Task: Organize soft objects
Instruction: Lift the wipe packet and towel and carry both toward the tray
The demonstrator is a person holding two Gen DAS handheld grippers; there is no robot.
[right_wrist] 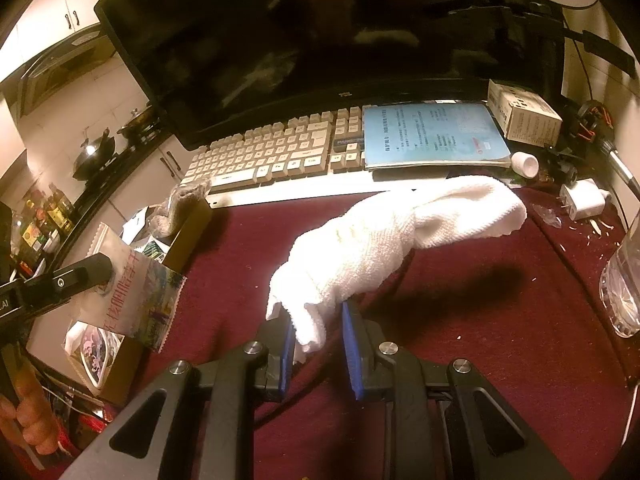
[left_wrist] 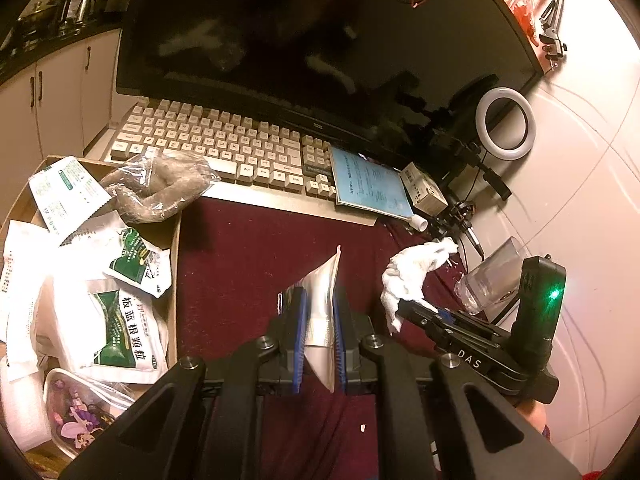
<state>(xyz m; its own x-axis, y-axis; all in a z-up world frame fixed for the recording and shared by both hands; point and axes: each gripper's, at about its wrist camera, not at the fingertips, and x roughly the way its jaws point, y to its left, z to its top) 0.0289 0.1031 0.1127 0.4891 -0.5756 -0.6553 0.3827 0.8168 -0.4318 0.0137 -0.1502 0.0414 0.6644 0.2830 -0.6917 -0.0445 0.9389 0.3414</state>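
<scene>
My left gripper (left_wrist: 319,316) is shut on a silver foil pouch (left_wrist: 320,300) and holds it above the maroon cloth, just right of the cardboard box (left_wrist: 174,248). The pouch also shows in the right wrist view (right_wrist: 140,300), printed side facing. My right gripper (right_wrist: 318,334) holds a corner of a white towel (right_wrist: 392,236) between its blue pads, jaws fairly wide; the towel drapes forward over the cloth. The towel also shows in the left wrist view (left_wrist: 412,276). The box holds several white and green sachets (left_wrist: 120,320) and a bagged grey plush (left_wrist: 160,188).
A keyboard (left_wrist: 224,144) and dark monitor (left_wrist: 320,40) stand behind the cloth. A blue booklet (right_wrist: 432,136) lies on the keyboard's right end, beside a small carton (right_wrist: 524,116). A clear glass (right_wrist: 624,288) stands right. A ring light (left_wrist: 506,124) and charger (right_wrist: 584,200) sit far right.
</scene>
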